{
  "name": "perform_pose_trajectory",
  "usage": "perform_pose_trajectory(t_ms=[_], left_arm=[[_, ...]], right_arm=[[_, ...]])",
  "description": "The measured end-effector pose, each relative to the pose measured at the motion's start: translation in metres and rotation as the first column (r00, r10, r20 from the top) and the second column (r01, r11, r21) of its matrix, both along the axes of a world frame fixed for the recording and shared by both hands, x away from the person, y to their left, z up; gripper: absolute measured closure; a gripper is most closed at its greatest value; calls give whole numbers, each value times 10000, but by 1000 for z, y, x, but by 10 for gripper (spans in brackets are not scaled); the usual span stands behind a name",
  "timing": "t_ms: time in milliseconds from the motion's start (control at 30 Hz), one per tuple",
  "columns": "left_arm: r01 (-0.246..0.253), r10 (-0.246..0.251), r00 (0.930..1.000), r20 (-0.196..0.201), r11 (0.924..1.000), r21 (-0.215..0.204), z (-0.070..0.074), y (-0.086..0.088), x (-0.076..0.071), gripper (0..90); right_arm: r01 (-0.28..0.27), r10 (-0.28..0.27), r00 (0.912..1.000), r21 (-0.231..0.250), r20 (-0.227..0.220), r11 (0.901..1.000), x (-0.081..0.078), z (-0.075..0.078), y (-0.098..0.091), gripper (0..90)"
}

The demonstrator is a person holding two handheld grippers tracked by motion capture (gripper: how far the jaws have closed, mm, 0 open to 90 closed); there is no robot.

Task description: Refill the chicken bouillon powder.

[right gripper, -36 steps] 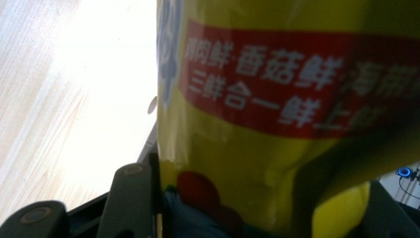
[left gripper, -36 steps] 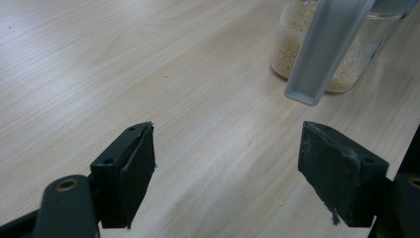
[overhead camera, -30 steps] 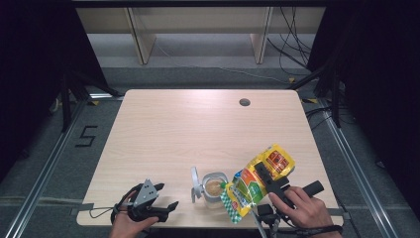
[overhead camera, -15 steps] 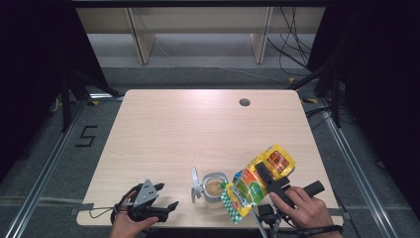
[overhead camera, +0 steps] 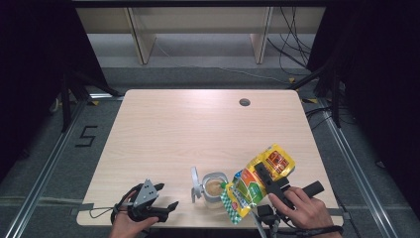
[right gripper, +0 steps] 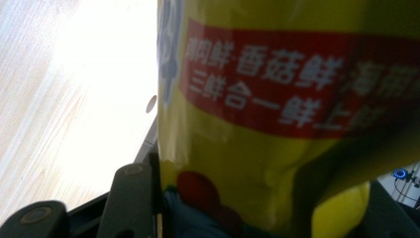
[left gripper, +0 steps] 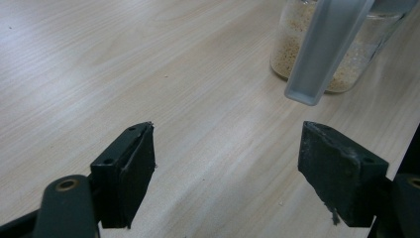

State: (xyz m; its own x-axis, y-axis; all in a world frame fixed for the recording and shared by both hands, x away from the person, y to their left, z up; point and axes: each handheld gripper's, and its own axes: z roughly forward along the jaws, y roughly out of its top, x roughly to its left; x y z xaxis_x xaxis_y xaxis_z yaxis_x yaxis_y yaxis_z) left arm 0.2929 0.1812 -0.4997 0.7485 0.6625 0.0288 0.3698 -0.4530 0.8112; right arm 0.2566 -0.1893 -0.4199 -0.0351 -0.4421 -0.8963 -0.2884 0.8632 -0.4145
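Pouch (overhead camera: 257,182), clamped in the right gripper (overhead camera: 270,181), slanted its low corner over the jar (overhead camera: 214,189); left gripper (overhead camera: 163,201) jaws stood apart, jar ahead.

One desk (overhead camera: 163,129). One round hole (overhead camera: 244,102) in desktop. One glass jar (overhead camera: 214,187) holding pale grains. One grey lid (overhead camera: 196,184), flipped open at jar's side. One yellow-green bag (overhead camera: 257,181). Two grippers: left gripper (overhead camera: 168,204), right gripper (overhead camera: 262,173). Two hands: left hand (overhead camera: 126,225), right hand (overhead camera: 302,210). One floor marking "5" (overhead camera: 86,136). Two wooden shelf legs (overhead camera: 138,39) beyond desk.
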Motion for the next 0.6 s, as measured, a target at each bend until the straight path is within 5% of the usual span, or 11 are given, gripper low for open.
perform_pose_trajectory(t_ms=[400,533,600], left_arm=[[-59,59,10000,69,10000,8,-1,-1,0,222],[-289,284,9995,-96,9985,-466,-2,-4,-3,222],[-194,194,9998,-14,9991,-384,-2,-3,-2,222]], right_arm=[[-119,120,9997,-69,212,9999,-1,1,0,509],[-228,235,9994,-241,262,9994,-2,3,2,509],[-239,252,9992,-405,321,9989,-2,5,2,509]])
